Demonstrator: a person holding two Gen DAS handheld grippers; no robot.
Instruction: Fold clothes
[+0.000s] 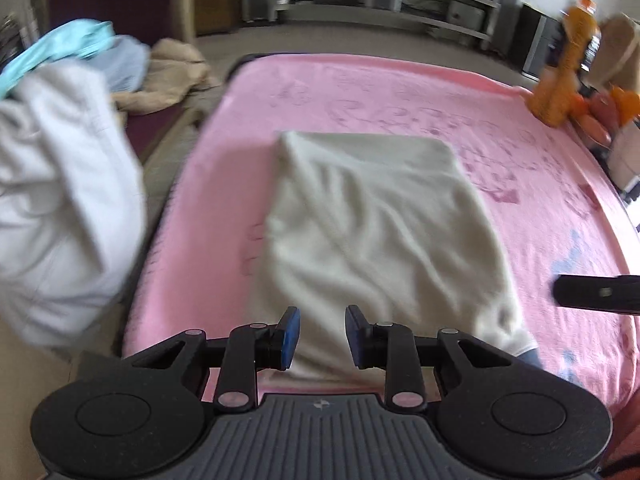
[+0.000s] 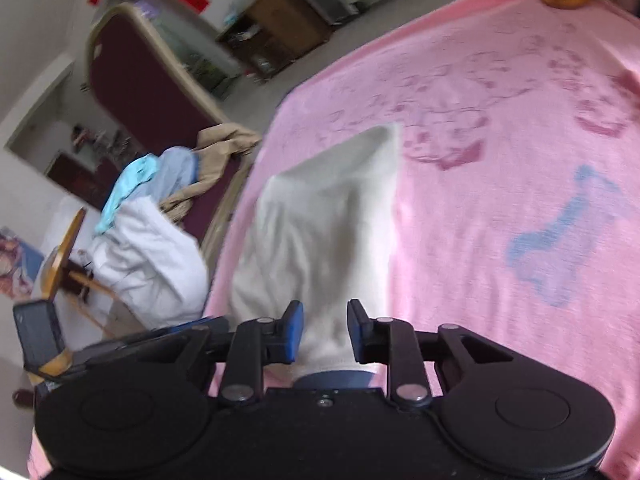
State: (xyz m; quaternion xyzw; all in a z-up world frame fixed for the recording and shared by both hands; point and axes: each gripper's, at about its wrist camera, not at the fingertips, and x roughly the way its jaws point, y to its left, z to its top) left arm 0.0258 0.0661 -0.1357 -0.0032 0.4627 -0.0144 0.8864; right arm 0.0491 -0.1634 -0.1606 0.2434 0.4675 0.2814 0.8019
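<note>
A cream garment lies folded into a rough rectangle on the pink blanket, with wrinkles across its top. My left gripper hovers over its near edge, jaws apart, nothing pinched between the blue pads. In the right wrist view the same garment stretches away from my right gripper, which is also open and holds no cloth. A dark blue edge peeks out under the garment's near end. One black finger of the right gripper juts in at the right of the left wrist view.
A heap of unfolded clothes, white, pale blue and beige, sits on a maroon seat left of the blanket. An orange plush toy and other items stand at the far right corner. Shelves line the back wall.
</note>
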